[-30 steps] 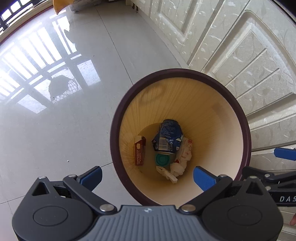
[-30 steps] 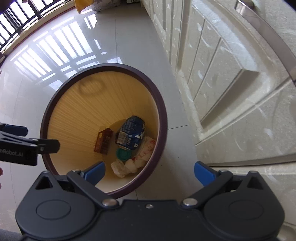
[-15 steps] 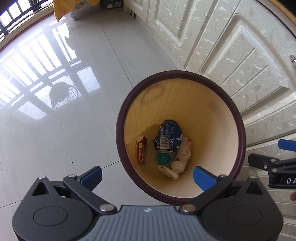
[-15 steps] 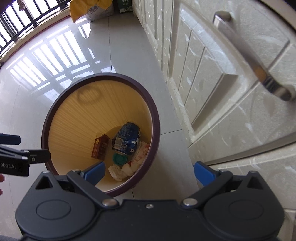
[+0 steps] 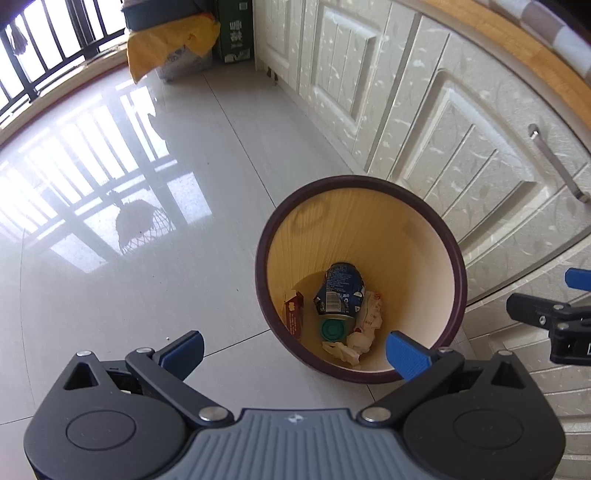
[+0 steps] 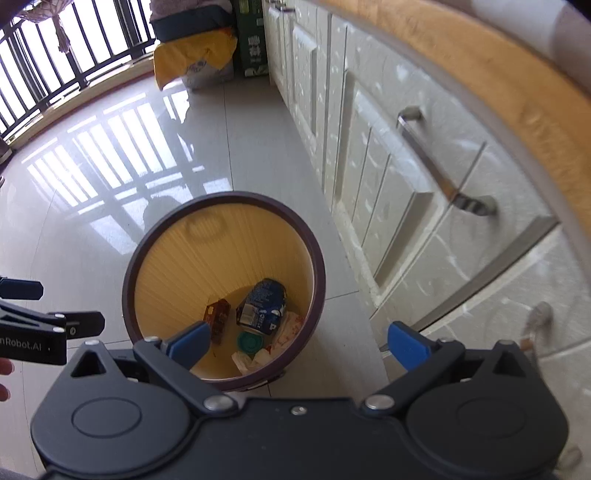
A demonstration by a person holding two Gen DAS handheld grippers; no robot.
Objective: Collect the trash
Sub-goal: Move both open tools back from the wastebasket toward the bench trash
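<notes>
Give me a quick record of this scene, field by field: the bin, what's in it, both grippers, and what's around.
bin: round bin, dark rim, on the tiled floor beside white cabinets
contents: crushed blue can, green lid, small red box, crumpled paper
left gripper: open, empty, above the bin
right gripper: open, empty, above the bin
far end: yellow cloth over a box, green carton, window bars
</notes>
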